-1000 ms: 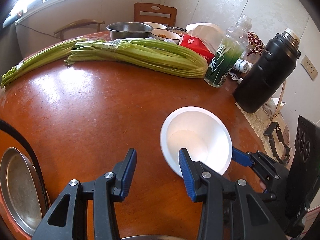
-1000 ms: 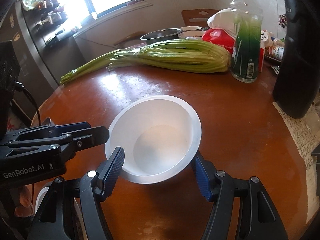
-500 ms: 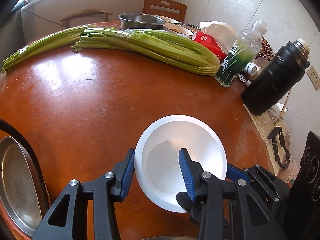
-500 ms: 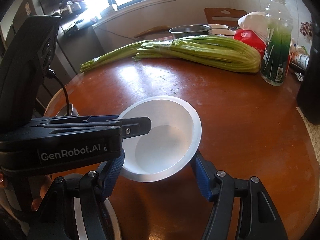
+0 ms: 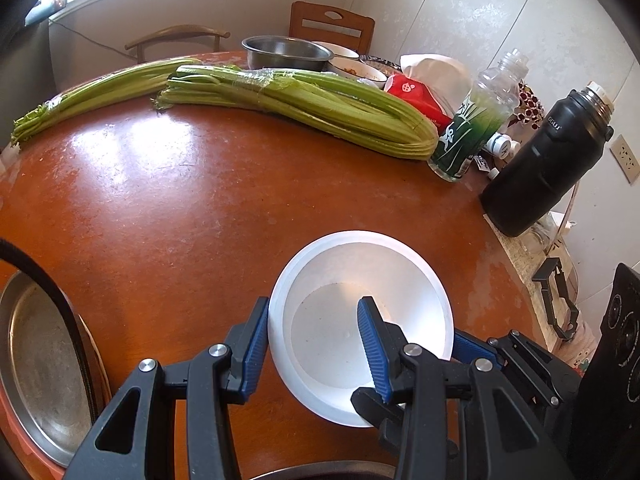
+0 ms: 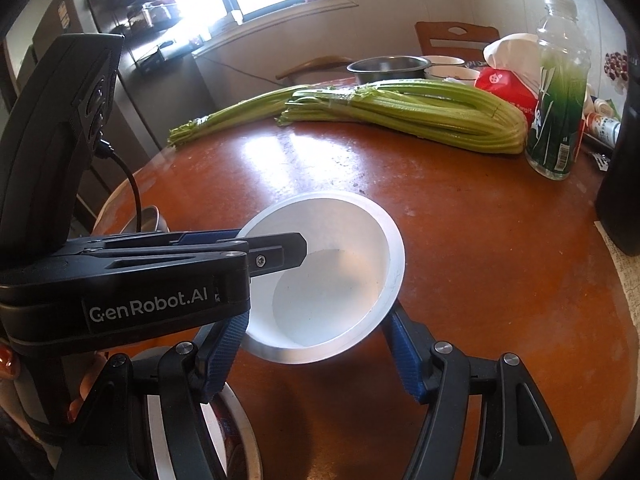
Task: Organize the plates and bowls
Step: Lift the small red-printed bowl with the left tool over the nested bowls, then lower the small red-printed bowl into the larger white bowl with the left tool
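A white bowl is held above the brown round table. My right gripper is shut on the bowl, its blue pads against the outer wall on both sides. My left gripper is open and straddles the bowl's left rim: one finger outside, one inside the bowl. It shows in the right wrist view as the black arm reaching over the rim. A steel plate lies at the table's near left edge.
Two celery bunches lie across the far table. A steel bowl and white dishes sit behind them. A green bottle, red tissue pack and black thermos stand at the right. Another dish lies below my right gripper.
The bowl, carried by my right gripper, has moved left toward my left gripper. The left gripper's fingers now straddle its rim; a second ago the bowl was to their right.
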